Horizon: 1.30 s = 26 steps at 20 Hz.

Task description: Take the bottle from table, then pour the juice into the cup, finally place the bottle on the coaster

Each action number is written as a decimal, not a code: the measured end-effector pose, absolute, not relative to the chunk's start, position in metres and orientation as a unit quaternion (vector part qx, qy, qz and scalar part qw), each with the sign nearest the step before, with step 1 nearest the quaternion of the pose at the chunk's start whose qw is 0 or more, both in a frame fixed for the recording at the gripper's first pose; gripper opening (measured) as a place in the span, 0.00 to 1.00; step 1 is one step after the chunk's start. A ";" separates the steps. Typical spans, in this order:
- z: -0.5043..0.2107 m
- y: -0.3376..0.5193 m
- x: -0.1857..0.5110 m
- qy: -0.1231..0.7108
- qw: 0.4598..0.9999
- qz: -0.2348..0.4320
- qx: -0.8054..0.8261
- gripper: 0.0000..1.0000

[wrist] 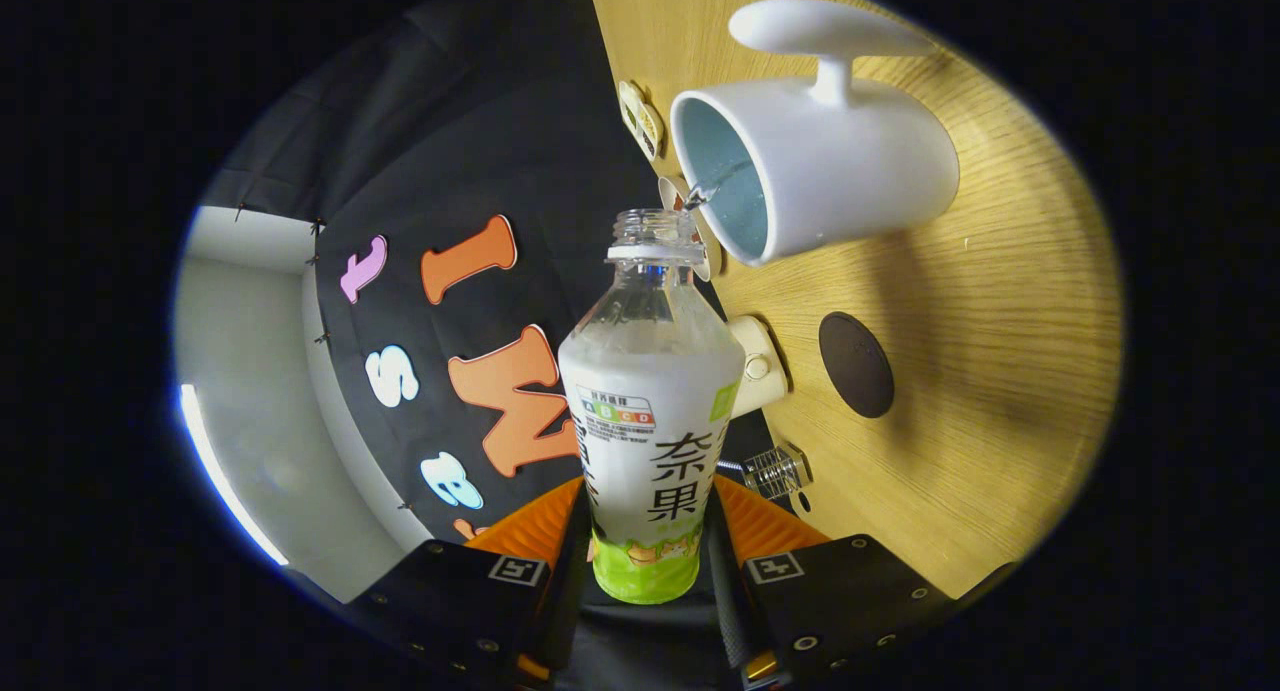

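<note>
Tool [645, 571] grips bottle [648, 411], mouth at cup [815, 166] rim; coaster [856, 364] sits apart.

The tool [648, 561] hides the bottle [648, 411] base (its label print is too small to tell).

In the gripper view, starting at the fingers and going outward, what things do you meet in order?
Gripper shut on the bottle → bottle's open mouth → stream of liquid → cup on the table. The dark round coaster lies off to the side of that line.
</note>
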<state>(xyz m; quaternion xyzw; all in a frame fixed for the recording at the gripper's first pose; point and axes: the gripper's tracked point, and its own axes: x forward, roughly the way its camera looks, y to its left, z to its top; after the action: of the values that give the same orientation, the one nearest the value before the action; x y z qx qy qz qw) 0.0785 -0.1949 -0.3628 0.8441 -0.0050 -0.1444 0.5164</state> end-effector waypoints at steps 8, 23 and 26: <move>-0.363 -0.196 0.075 -0.018 0.492 -0.132 0.860 0.58; -0.367 -0.192 0.073 -0.043 0.439 -0.136 0.887 0.58; -0.365 -0.192 0.076 -0.051 0.423 -0.135 0.895 0.58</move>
<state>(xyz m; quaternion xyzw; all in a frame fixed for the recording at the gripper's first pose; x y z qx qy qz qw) 0.0760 -0.1921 -0.3648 0.8945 -0.0512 -0.1350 0.4230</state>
